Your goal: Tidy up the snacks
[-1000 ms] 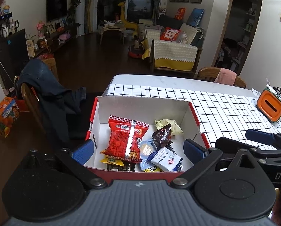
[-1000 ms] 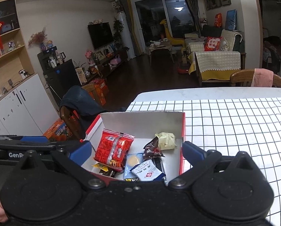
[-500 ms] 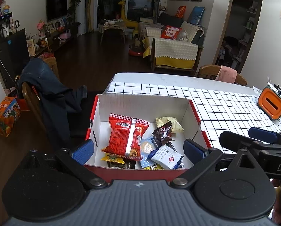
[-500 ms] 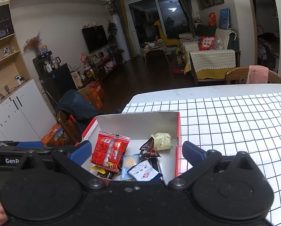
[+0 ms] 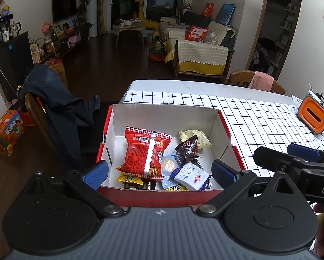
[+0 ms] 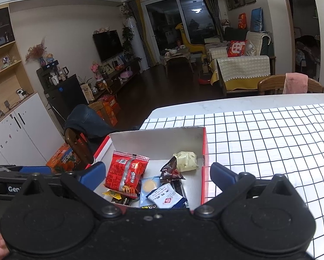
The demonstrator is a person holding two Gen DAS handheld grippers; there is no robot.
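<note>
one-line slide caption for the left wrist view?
Open left gripper poised at red-and-white box of assorted snacks on a gridded tablecloth.

The red snack bag (image 5: 146, 151) covers most of a yellow packet (image 5: 129, 176) and a dark wrapper (image 5: 138, 186). The right gripper's body hides the box's (image 6: 157, 137) near wall. Print on the white sachet (image 5: 191, 175) is too small to read.

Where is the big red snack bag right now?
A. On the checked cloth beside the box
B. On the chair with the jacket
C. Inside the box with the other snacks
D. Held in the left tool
C: the red bag lies inside the box, partly over smaller packets, and both tools, left and right, are open and empty.
</note>
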